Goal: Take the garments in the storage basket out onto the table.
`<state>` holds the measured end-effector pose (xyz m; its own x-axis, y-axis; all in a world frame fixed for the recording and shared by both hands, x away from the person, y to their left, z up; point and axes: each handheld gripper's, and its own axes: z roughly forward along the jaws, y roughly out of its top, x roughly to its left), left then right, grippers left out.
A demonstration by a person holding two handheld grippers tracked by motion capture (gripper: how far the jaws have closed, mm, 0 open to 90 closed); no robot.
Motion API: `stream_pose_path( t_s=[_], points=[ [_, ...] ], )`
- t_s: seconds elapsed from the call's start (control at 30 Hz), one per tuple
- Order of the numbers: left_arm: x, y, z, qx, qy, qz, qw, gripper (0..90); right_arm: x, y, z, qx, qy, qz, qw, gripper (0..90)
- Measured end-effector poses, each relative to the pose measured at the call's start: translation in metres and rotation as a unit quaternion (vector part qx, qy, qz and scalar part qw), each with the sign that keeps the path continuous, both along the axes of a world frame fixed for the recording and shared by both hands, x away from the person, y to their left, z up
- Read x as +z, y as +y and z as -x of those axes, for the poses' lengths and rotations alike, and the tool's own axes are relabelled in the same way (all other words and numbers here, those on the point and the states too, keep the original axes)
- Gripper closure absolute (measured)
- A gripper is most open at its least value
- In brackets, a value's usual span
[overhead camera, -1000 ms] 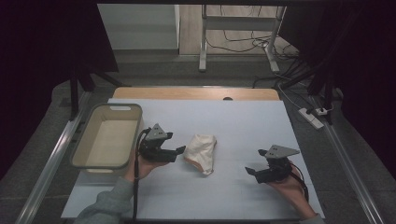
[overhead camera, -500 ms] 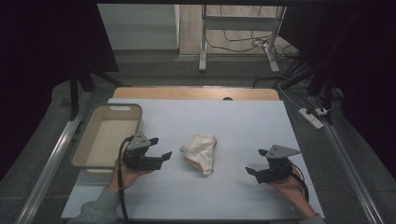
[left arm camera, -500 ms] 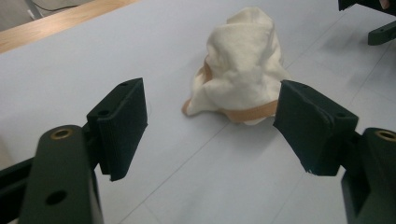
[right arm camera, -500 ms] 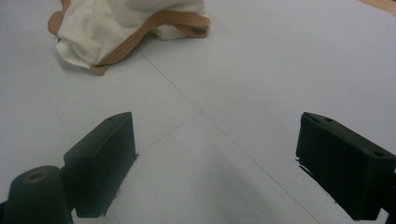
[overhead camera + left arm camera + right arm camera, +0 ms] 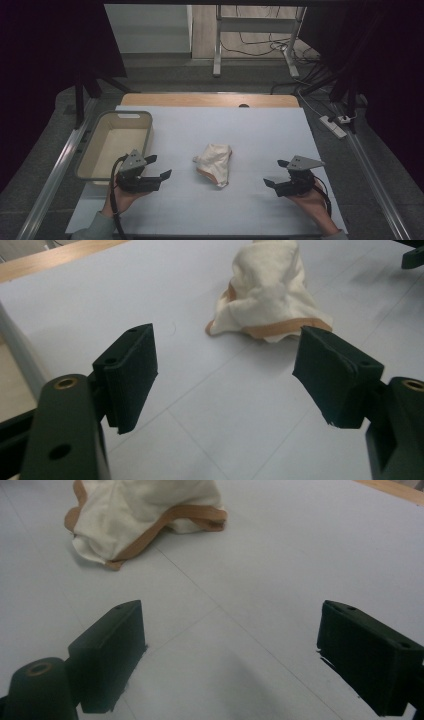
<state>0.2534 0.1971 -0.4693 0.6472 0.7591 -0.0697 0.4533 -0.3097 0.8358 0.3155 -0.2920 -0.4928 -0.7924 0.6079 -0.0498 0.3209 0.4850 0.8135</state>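
Bin, empty, left of the cloth; left gripper spread, holding nothing; crumpled cloth on the table middle, untouched; right gripper spread, right of it; likely nothing done yet.

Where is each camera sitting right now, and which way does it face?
High view: above the person's side, looking forward and down on the table, tub and cloth; forearms, left gripper, right gripper.
Left gripper view: on the left gripper, open jaws facing the cloth.
Right gripper view: on the right gripper, open jaws facing the cloth.
All share the crumpled cloth.
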Motion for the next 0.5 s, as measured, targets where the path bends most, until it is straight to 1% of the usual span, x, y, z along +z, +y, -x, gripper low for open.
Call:
stream_pose_path(
  t_s=[0.17, 0.33, 0.5],
  points=[
    [-0.006, 0.009, 0.006, 0.007, 0.006, 0.005, 0.9999, 25.3, 0.002, -0.003, 0.006, 0.003, -0.005, -0.005, 1.0000, 11.7],
    [-0.009, 0.012, 0.009, 0.011, 0.009, 0.005, 0.9999, 25.3, 0.003, -0.009, 0.007, -0.003, -0.006, -0.021, 0.9998, 12.1],
    [-0.009, 0.013, 0.009, 0.011, 0.008, 0.005, 0.9999, 25.2, 0.003, -0.008, 0.007, -0.001, -0.005, -0.021, 0.9998, 12.1]
  ],
)
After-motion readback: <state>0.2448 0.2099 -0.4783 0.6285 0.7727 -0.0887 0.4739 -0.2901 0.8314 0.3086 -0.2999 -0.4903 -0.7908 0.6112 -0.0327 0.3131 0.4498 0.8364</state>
